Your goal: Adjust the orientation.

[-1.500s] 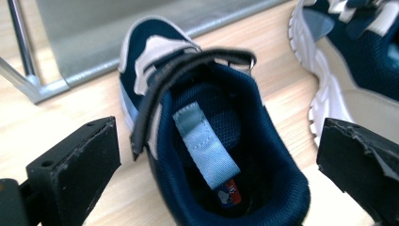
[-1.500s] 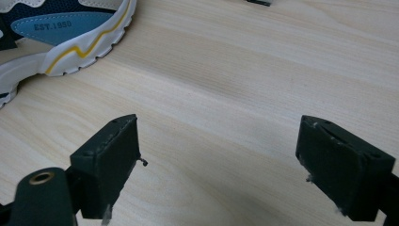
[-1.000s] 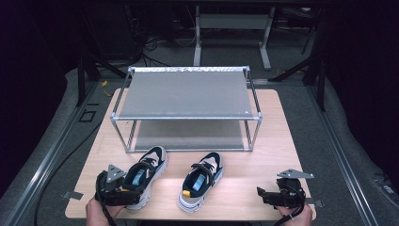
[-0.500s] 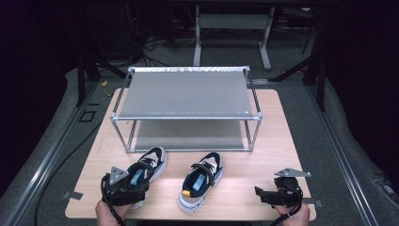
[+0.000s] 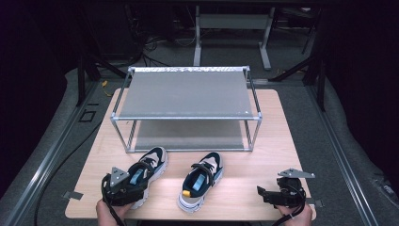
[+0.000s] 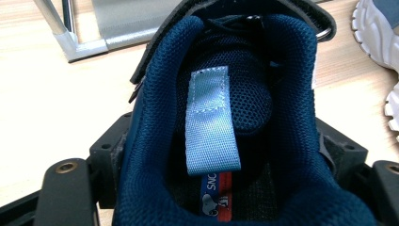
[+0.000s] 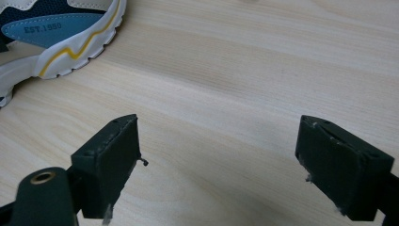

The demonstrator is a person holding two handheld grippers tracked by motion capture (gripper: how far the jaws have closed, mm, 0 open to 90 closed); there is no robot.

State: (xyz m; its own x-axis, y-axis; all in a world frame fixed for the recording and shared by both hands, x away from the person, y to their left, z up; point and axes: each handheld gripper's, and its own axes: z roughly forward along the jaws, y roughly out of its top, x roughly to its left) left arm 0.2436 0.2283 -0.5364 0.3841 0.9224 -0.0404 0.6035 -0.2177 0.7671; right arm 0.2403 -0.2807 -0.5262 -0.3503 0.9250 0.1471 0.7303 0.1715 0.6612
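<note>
While left tongs point(image 5: 126, 190) straddle shoe heel point(image 6: 226, 141), table edge point(image 5: 188, 217) close

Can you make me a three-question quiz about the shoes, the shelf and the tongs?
1. Where are the shoes?
A. on the table in front of the shelf
B. on top of the shelf
C. on the floor

2. How many shoes are there?
A. one
B. two
C. four

3. What is between the right tongs?
A. a shoe
B. a sock
C. nothing

Answers:
1 A: left shoe and right shoe lie on the table, before the shelf.
2 B: one pair shows.
3 C: the right tongs stand open over bare wood.
</note>
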